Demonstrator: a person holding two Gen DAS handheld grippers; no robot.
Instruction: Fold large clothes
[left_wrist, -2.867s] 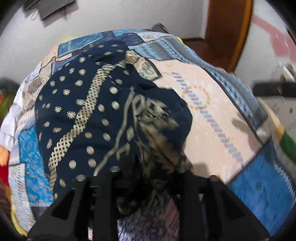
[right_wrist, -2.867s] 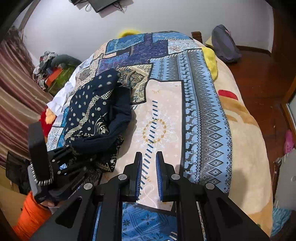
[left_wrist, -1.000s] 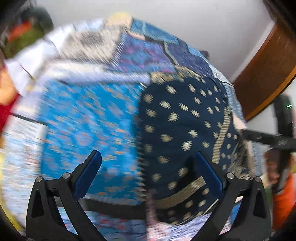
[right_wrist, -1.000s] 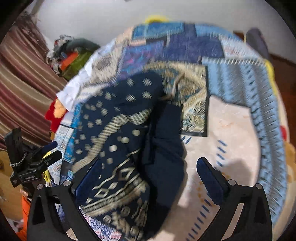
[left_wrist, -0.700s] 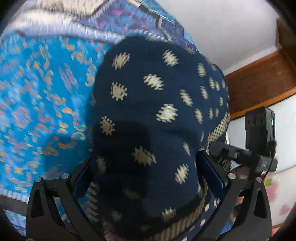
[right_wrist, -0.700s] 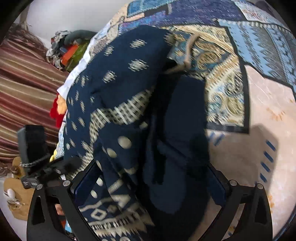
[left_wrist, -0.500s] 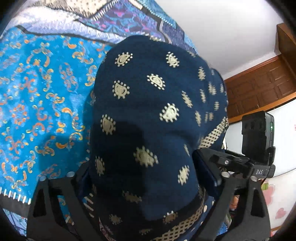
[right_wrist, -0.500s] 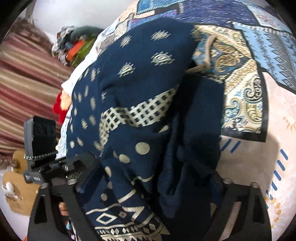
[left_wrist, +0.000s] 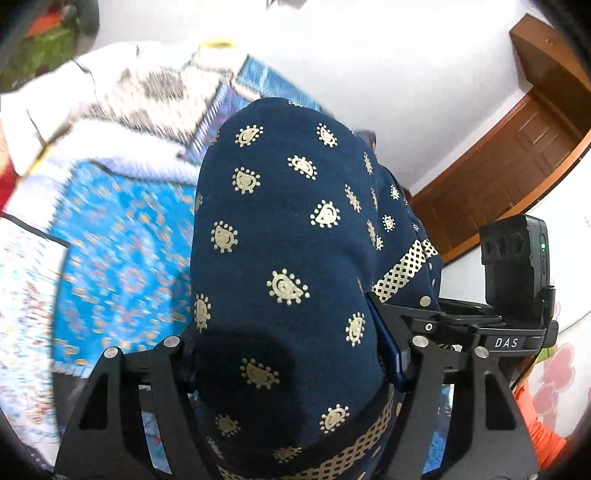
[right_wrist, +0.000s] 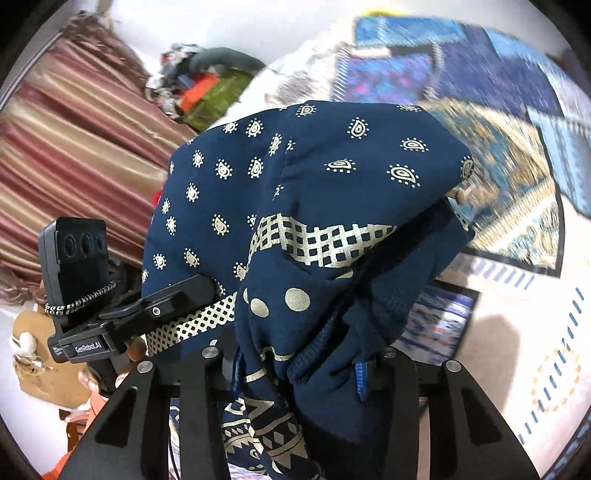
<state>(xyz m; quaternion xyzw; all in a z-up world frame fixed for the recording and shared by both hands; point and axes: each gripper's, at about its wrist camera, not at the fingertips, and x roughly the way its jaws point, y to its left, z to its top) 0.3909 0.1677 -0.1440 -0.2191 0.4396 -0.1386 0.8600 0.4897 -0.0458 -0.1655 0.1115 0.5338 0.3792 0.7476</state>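
Note:
A folded navy garment with gold paisley, dots and a checkered band (left_wrist: 288, 258) fills the left wrist view, bundled thick between the fingers of my left gripper (left_wrist: 291, 354), which is shut on it. In the right wrist view the same garment (right_wrist: 314, 206) is bunched between the fingers of my right gripper (right_wrist: 299, 365), shut on its other side. Both grippers hold the bundle lifted above the patchwork bedspread (right_wrist: 517, 147). The left gripper's body (right_wrist: 122, 317) shows at left in the right wrist view; the right gripper's body (left_wrist: 513, 291) shows at right in the left wrist view.
The bed's blue and white patchwork cover (left_wrist: 110, 236) lies below. A striped curtain (right_wrist: 74, 147) and a pile of clothes (right_wrist: 207, 81) stand past the bed's left side. A wooden door (left_wrist: 517, 158) and white wall are beyond.
Both grippers went from wide open around the bundle to shut on it, and it has come up off the bedspread. The bed behind is motion-blurred.

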